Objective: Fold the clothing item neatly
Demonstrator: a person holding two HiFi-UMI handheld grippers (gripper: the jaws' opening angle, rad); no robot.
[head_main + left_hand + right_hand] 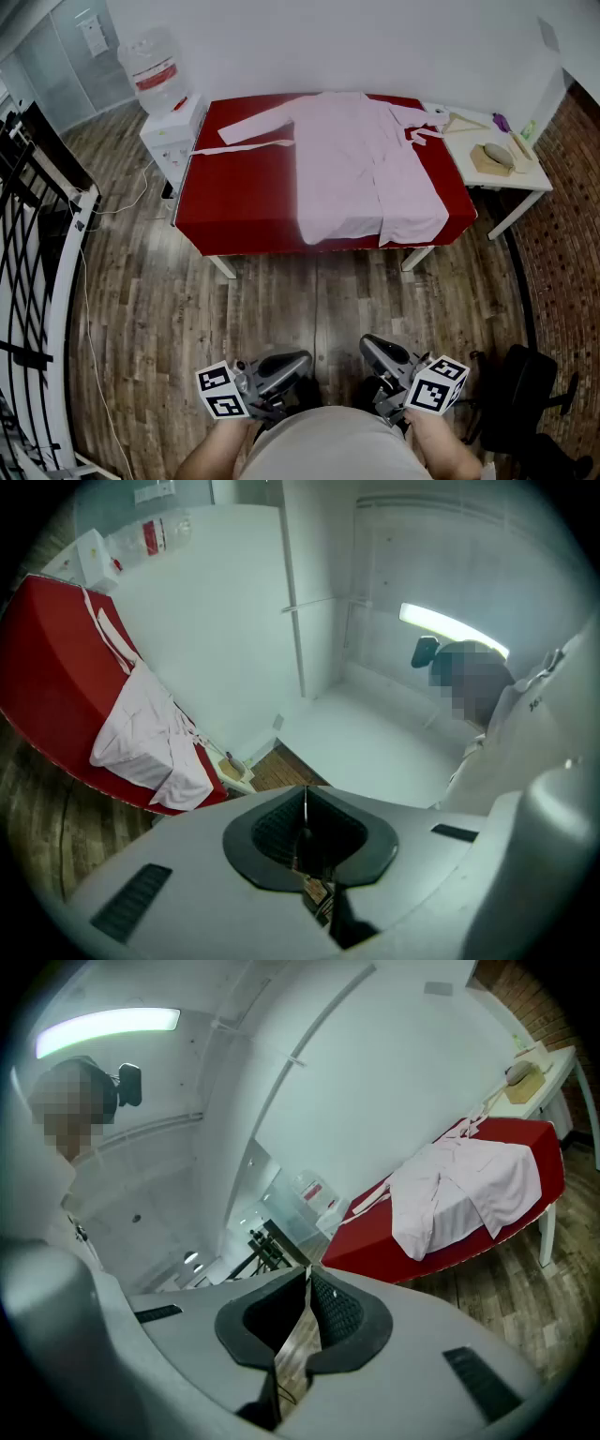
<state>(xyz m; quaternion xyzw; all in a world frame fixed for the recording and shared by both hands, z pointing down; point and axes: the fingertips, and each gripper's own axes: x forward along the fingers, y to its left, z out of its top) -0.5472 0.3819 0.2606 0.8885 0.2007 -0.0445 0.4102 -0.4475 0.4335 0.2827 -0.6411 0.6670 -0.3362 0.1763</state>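
Robe (361,164) is laid open on the red table (244,211) at 12 o'clock, well apart from the left tongs (305,803) and right tongs (307,1283), both shut and empty (held low at 6 o'clock). The loose belt (246,146) may be dragged off when a sleeve is pulled.

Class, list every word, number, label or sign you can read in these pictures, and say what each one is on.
No text here is readable.
Red label on the water bottle: print too small to read.
Wall notice: too blurred to read.
Marker cubes: black-and-white square patterns, no letters or numbers.
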